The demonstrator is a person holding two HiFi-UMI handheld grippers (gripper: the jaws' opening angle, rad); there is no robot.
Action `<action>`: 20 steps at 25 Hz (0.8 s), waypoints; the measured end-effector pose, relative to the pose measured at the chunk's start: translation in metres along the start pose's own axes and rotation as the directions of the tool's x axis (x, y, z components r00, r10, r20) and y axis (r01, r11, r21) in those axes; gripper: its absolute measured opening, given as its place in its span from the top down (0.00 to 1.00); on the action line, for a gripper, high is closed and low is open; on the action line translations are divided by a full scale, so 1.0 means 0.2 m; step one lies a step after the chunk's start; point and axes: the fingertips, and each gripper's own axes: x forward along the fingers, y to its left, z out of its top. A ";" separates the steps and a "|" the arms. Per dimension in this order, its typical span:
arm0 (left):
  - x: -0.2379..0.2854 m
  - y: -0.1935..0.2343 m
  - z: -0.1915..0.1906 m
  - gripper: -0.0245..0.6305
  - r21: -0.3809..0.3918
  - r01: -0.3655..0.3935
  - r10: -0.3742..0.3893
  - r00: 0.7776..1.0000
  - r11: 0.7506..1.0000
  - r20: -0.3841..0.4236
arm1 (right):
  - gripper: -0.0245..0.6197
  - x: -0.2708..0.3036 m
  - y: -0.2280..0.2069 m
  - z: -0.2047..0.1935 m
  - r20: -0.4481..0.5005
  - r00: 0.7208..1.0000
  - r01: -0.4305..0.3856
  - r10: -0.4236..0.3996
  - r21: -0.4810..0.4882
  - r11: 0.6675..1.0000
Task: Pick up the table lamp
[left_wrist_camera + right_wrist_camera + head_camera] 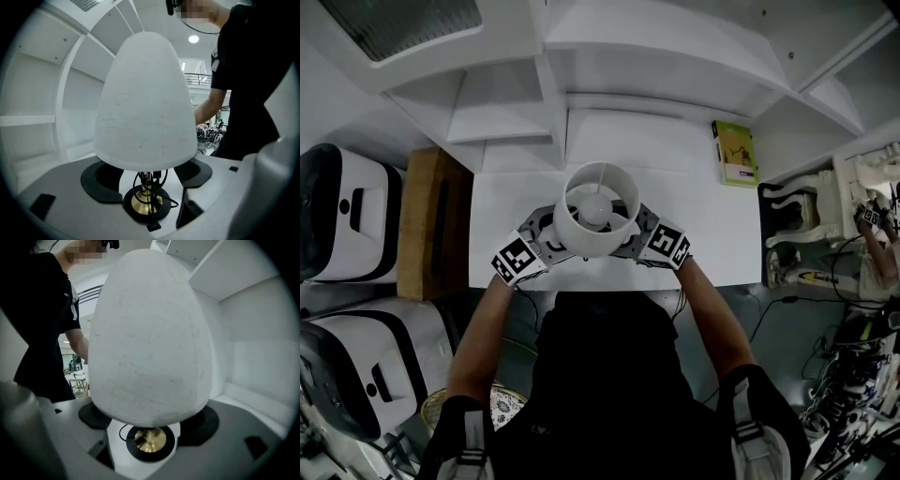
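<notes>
White table lamp | left claw, right claw spread wide, empty, straddling stem | close both evenly under shade

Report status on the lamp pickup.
Left gripper and right gripper open, jaws flanking lamp. Lamp upright on desk, not lifted. Cord coiled on lamp; book well clear.

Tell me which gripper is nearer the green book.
Right. The right gripper is beside the lamp shade, toward the green book; the left gripper is across the shade, farther away.

Left gripper, right gripper: fingers apart.
</notes>
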 end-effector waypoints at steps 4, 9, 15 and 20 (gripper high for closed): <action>-0.05 -0.01 0.11 0.45 0.037 -0.005 0.005 1.000 0.999 0.005 | 0.35 -0.02 0.02 0.10 0.002 1.000 0.008 -0.008 -0.015 1.000; -0.12 -0.03 0.30 0.45 0.046 -0.017 0.016 1.000 0.999 0.017 | 0.37 -0.09 0.06 0.31 0.039 0.999 0.015 -0.013 -0.027 1.000; -0.20 -0.05 0.56 0.47 0.021 -0.033 0.032 0.998 0.999 0.057 | 0.38 -0.20 0.11 0.61 0.096 0.995 0.028 -0.024 -0.040 0.999; -0.21 -0.08 0.82 0.49 0.009 -0.030 0.029 0.997 1.000 0.077 | 0.39 -0.36 0.13 0.82 0.142 0.989 0.044 -0.042 -0.011 0.999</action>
